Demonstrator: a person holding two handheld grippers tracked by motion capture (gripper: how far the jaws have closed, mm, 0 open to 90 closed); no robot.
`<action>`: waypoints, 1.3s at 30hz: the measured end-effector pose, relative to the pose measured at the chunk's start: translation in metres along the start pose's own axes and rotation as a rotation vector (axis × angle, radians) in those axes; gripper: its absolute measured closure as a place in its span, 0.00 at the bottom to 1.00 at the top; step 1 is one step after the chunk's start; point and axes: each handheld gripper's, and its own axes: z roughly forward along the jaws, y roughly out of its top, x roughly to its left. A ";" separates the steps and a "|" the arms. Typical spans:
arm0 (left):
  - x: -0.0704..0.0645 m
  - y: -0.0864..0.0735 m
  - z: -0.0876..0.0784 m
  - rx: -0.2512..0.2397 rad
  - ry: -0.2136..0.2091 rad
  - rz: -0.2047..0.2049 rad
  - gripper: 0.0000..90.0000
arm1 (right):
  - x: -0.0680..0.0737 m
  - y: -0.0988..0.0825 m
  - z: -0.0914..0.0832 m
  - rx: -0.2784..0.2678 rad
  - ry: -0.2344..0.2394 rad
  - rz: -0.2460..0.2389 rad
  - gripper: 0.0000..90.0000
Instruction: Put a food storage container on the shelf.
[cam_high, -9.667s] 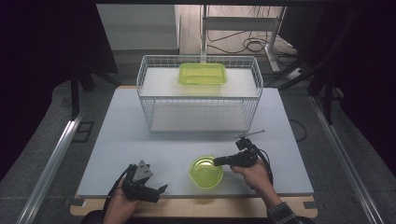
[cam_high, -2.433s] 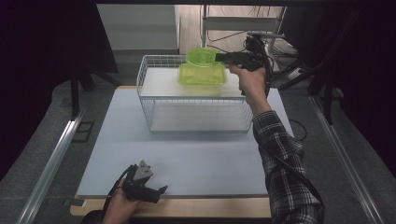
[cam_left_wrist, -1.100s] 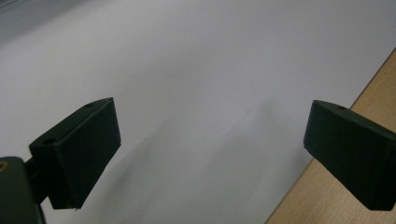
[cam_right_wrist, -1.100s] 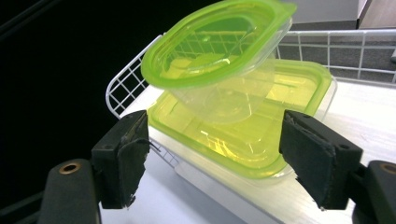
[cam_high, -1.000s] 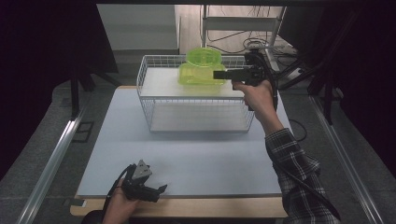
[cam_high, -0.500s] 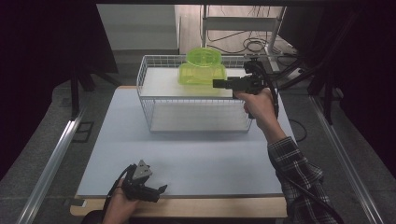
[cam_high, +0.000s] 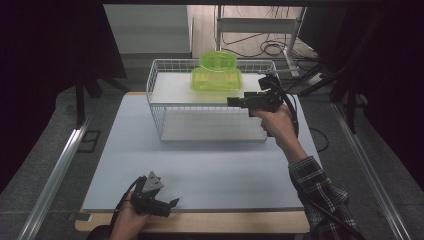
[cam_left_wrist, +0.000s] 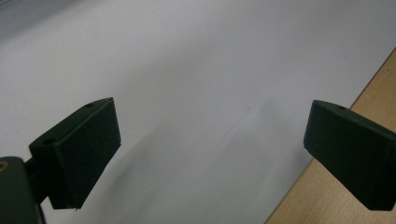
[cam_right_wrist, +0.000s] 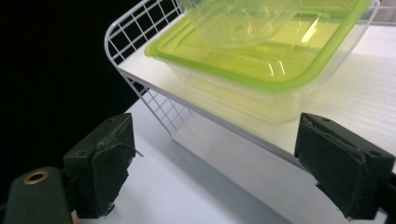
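1. Your round green bowl (cam_high: 218, 60) sits upside down on the lid of the rectangular green container (cam_high: 216, 79), in the upper middle of the high view. In the right claw view the bowl (cam_right_wrist: 243, 18) rests at the top edge, touching the container (cam_right_wrist: 261, 60) beneath it. Stacked like that, the flat lid carries the bowl's rim, so it looks settled rather than balanced.

2. The container stands on the white shelf board of the wire basket (cam_high: 160, 107), toward its far right part. The raised board keeps the stack off the table (cam_high: 210, 170) and inside the wire rim.

3. Your right claw (cam_high: 235, 101) is just right of the stack and a little lower, level and pointing toward frame left. Its jaws have just been opening and now stand wide. Nothing is between them; the bowl and container lie beyond the pads (cam_right_wrist: 100, 168), not touched. I judge this to be a release: the bowl is set down and the claw is clear of it.

4. Your left claw (cam_high: 172, 204) rests at the lower left of the high view, near the table's front edge, well apart from the basket. In its own view the jaws are wide apart over bare white table (cam_left_wrist: 196, 93), holding nothing. It seems parked, out of the working hand's way.
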 end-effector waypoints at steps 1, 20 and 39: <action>0.000 0.000 0.000 0.001 -0.001 -0.001 0.04 | 0.000 -0.002 0.000 0.001 -0.004 -0.006 0.13; -0.001 0.000 0.001 0.005 0.001 0.005 0.04 | 0.011 -0.032 0.006 0.058 -0.063 -0.091 0.05; -0.001 0.000 0.000 0.002 0.004 0.003 0.04 | 0.010 -0.062 0.017 0.106 -0.142 -0.178 0.04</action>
